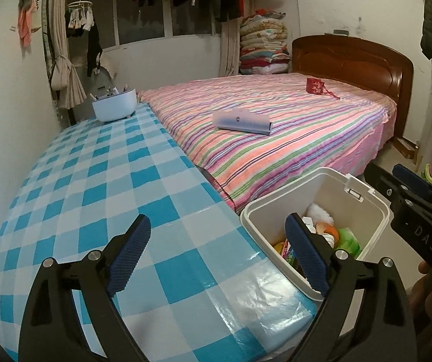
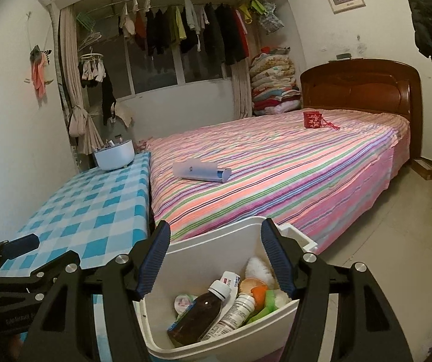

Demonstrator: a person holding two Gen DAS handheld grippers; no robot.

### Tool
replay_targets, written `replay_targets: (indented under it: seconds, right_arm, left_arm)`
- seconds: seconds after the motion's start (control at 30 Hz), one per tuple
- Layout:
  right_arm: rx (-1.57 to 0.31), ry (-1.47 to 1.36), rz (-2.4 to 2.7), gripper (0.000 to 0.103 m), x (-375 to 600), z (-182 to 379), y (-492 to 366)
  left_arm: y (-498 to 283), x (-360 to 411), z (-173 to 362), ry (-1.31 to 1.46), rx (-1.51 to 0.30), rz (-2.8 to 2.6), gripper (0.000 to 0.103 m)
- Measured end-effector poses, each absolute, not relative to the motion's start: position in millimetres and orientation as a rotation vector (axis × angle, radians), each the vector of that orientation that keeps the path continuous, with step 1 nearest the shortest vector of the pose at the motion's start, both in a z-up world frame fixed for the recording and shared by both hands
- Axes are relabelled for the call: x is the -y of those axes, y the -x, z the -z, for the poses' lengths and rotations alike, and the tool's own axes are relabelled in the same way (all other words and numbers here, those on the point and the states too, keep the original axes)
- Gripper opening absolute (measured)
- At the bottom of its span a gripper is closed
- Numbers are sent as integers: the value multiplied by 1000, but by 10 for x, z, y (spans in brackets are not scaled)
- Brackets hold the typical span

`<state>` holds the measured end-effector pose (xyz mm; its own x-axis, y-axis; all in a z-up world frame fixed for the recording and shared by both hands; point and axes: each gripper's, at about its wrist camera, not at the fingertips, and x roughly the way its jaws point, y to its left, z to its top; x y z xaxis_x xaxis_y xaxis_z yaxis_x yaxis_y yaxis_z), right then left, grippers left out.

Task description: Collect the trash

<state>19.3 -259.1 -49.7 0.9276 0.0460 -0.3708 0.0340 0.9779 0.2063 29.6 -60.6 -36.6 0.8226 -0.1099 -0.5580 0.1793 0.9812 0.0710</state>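
1. My right claw (image 2: pixel 216 259) is spread wide and holds nothing; it hangs directly over the white bin (image 2: pixel 228 241), which I take as the drop position for trash.
2. The collected trash lies in the bin below and just ahead of that claw: a brown bottle (image 2: pixel 199 313) leaning on a white pill bottle (image 2: pixel 234 313), a small round tub (image 2: pixel 184 301), something orange (image 2: pixel 258 294), green packaging (image 2: pixel 268 301) and a white fluffy wad (image 2: pixel 258 267).
3. My left claw (image 1: pixel 219 253) is also spread and empty, hovering over the near corner of the checked worktop (image 1: pixel 101 181), with its right finger in front of the bin (image 1: pixel 348 199).
4. The bin stands tight beside the worktop's edge, to the right of my left claw, probably so items travel a short way.
5. The worktop ahead of the left claw carries only a pale blue tub (image 1: pixel 114 105) at its far end, so I judge the collecting nearly finished.
6. On the bed (image 1: pixel 276 138) beyond lie a flat lavender case (image 1: pixel 243 122) and a red pouch (image 1: pixel 315 86); whether they are trash I cannot tell.
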Motion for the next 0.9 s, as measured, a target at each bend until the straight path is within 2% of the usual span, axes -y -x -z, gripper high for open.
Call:
replay_targets:
  seconds: [0.9]
  right_arm:
    - [-402, -210, -10, 61, 2550, 537, -258]
  left_arm:
    - [-430, 573, 475, -132, -602, 152, 89]
